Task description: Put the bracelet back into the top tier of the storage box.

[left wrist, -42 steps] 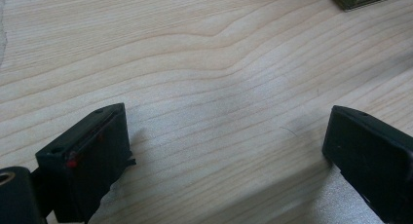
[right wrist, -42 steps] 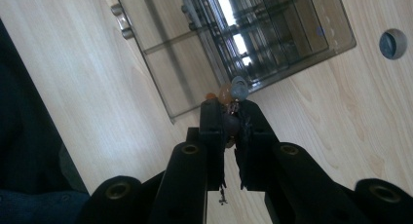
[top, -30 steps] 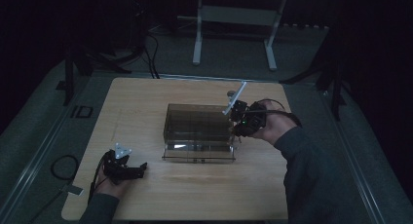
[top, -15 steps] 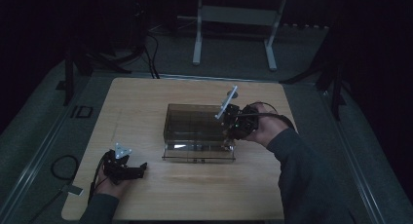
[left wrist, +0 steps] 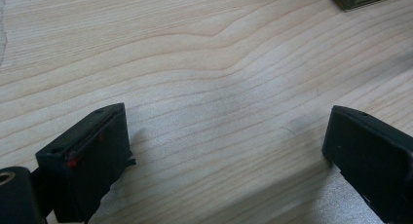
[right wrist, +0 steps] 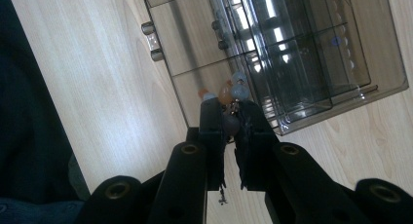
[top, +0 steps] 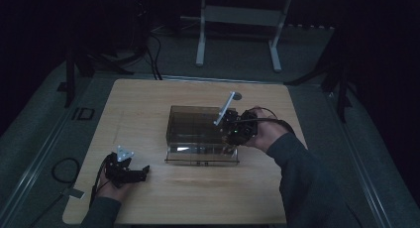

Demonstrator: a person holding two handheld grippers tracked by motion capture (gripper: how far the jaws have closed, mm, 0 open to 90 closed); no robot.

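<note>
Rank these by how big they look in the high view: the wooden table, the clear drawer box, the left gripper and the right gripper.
1. wooden table
2. clear drawer box, which takes up only the table's middle
3. left gripper and right gripper: much alike, both small and dark, so I will not rank one above the other.

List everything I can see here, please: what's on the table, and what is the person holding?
Table: one, light wood, centre of the high view.
Clear box: one, smoky transparent, with compartments and small drawers, mid-table.
Beaded piece: one, orange, pale blue and grey beads, pinched over the box's edge.
Metal stand: one, grey, on the floor beyond the table.
Left gripper: one, black, jaws wide apart over bare wood.
Right gripper: one, black, closed on the beads.
</note>
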